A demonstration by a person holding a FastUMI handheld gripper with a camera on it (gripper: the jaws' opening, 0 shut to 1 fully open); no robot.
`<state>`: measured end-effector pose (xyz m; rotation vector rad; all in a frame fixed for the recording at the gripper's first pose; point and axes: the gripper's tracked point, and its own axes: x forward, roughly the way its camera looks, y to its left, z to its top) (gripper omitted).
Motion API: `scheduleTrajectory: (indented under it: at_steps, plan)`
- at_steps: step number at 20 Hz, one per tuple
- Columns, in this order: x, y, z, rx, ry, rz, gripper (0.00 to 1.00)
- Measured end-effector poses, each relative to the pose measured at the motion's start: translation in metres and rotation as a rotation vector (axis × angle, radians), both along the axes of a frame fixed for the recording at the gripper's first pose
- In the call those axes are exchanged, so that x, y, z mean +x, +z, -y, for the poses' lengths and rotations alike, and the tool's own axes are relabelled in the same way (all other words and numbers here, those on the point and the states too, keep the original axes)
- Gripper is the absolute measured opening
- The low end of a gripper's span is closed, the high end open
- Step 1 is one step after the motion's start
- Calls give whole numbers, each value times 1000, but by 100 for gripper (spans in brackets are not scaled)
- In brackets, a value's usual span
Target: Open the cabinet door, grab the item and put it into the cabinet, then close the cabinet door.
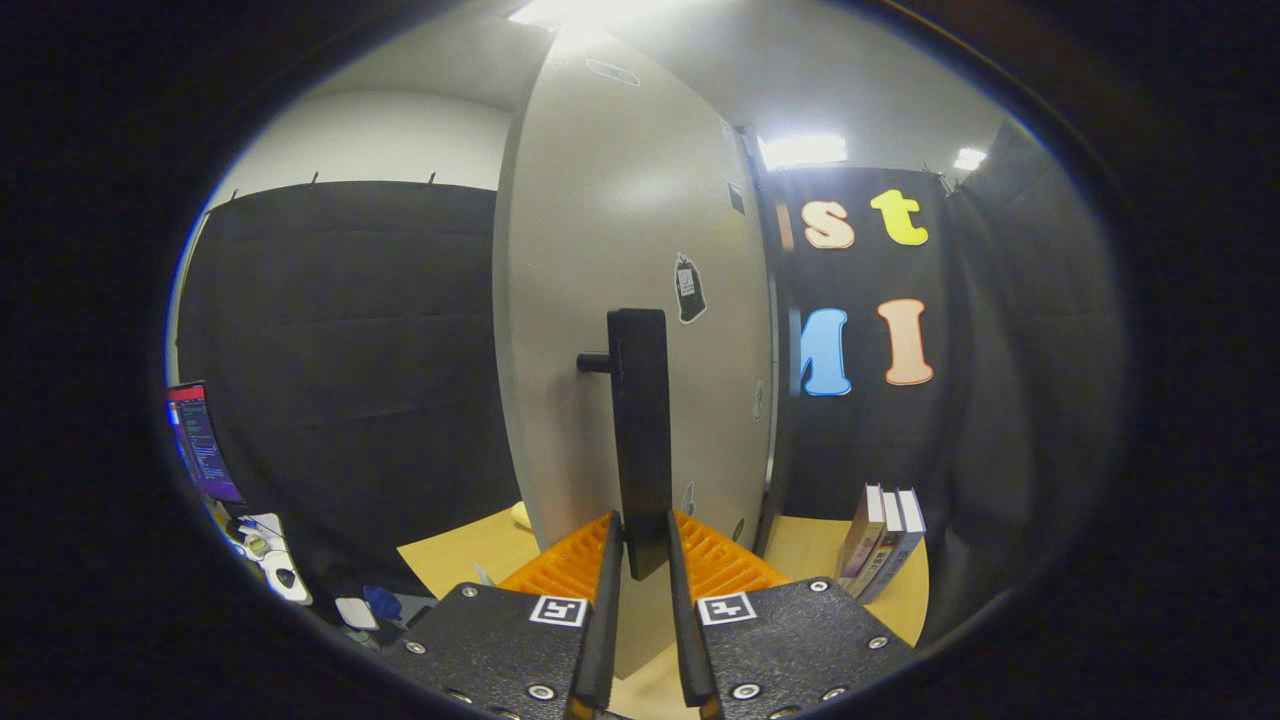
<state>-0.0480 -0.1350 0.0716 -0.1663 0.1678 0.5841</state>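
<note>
the gripper [645,545] has its two fingers closed in on the lower end of the tall black handle [640,430] of the cabinet door [600,300], one finger on each side, so it looks pinched between them, though contact on both sides is hard to confirm from this angle. the handle stands upright off the pale door on a short peg, and the door face curves away just beyond the fingers, with its free edge to the left. the step in hand, as i judge it, is working the door by its handle; whether that is the opening swing or the closing one, i cannot tell, since the cabinet's inside is hidden behind the door

the likely item, a small row of books [885,540], stands on the wooden table [460,560] to the right of the cabinet, well apart from the fingers

the next move calls for a firm hold on the handle and a pull or push along an arc about the hinge side, not a straight tug, or the fingers may slip off

the gripper points level and straight at the door, fingers side by side, the handle rising upright between them
</note>
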Motion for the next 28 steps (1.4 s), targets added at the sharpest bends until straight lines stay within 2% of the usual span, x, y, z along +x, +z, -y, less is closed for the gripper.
scheduleTrajectory:
  at_steps: [3, 6, 12, 14, 15, 16, 17, 19, 22, 26, 28]
  plan:
    - [4, -1, 22, -13, -64, 19, 26]
    - [9, -1, 37, 42, -118, -17, 26]
    - [-3, -3, 39, 73, -114, -38, 27]
    - [-11, 6, 49, 21, -150, 36, 36]
    - [-10, 10, 57, 10, -182, 81, 49]
    - [-11, 15, 65, 20, -222, 120, 57]
    - [-14, 16, 70, 34, -246, 146, 71]
    - [-29, 16, 64, 82, -251, 161, 81]
    - [-53, 23, 51, 126, -233, 169, 86]
    - [-71, 51, 8, 220, -148, 275, 92]
    - [-72, 45, -22, 258, -121, 272, 93]
